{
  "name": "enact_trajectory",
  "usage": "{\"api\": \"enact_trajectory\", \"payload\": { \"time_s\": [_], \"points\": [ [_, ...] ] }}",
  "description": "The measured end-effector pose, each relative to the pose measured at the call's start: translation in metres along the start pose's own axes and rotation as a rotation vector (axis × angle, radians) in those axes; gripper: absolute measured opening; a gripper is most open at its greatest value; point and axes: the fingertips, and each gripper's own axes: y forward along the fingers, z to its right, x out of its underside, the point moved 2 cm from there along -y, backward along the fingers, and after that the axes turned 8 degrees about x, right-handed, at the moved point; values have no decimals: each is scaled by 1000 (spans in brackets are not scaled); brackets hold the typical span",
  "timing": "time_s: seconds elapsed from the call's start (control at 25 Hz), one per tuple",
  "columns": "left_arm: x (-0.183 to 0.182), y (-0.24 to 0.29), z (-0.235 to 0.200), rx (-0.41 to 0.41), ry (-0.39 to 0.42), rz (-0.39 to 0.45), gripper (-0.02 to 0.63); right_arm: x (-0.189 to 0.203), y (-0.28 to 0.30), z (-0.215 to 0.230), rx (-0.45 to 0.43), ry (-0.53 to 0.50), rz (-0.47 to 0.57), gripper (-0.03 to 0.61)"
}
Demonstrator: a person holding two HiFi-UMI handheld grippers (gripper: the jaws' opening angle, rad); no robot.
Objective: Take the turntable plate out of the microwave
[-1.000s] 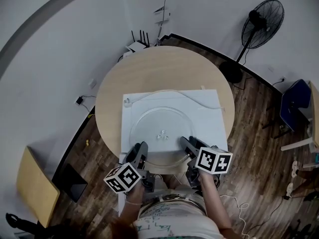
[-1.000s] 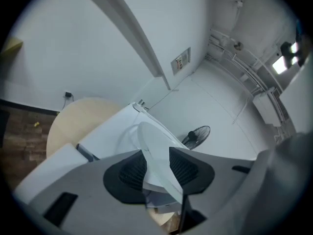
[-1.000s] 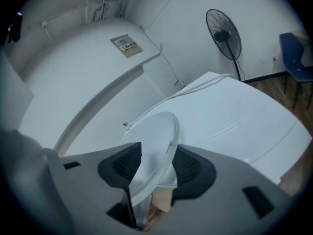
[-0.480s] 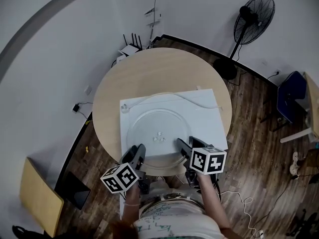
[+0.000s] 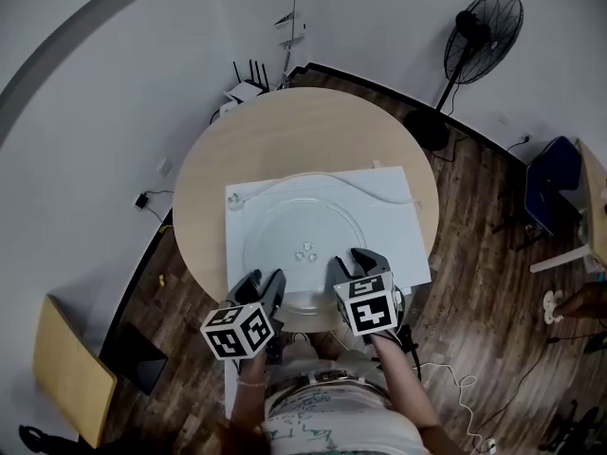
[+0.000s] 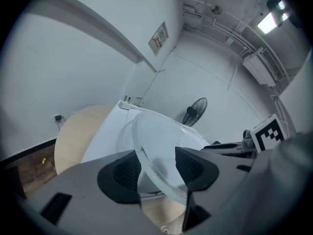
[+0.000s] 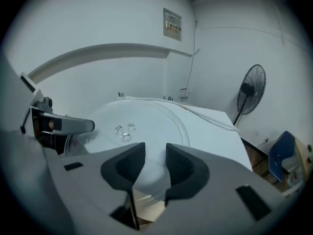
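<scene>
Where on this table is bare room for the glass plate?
The far half of the round table, between the white microwave and the far rim, is bare wood. A narrow strip lies left of it. The microwave's top is crowded: the glass plate and a white cord cover it.

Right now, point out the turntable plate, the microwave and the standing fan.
turntable plate [image 5: 303,218]: head view, bare glass behind its hub.
microwave [image 5: 394,224]: head view, white top right of the plate.
standing fan [image 5: 484,24]: head view, middle of its grille.
</scene>
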Motion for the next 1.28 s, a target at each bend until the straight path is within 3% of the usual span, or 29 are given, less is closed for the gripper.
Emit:
{"api": "enact_trajectory", "payload": {
  "time_s": [0.08,0.24,0.68,0.84,1.04,1.12,1.2,1.24,1.28],
  "points": [
    [0,1,1,-7,10,5,216,0,2,3,-34,28,10,112],
    [0,2,2,-11,25,-7,219,-2,6,10,-85,69,23,147],
    [3,-3,-1,-50,21,-69,235,-1,6,7,-111,35,63,149],
    [4,1,2,-59,85,-153,258,6,1,12,-96,35,67,172],
    [9,4,6,-89,134,-164,283,10,-2,18,-98,7,67,172],
    [7,3,6,-161,241,-156,293,11,-3,21,-88,-19,77,172],
    [0,-1,6,-284,458,-155,311,11,-3,22,-83,-44,84,173],
    [-3,-2,7,-311,525,-152,313,11,-2,22,-86,-44,82,170],
    [-4,-1,7,-307,538,-140,296,10,-1,22,-92,-38,78,163]
  ]
}}
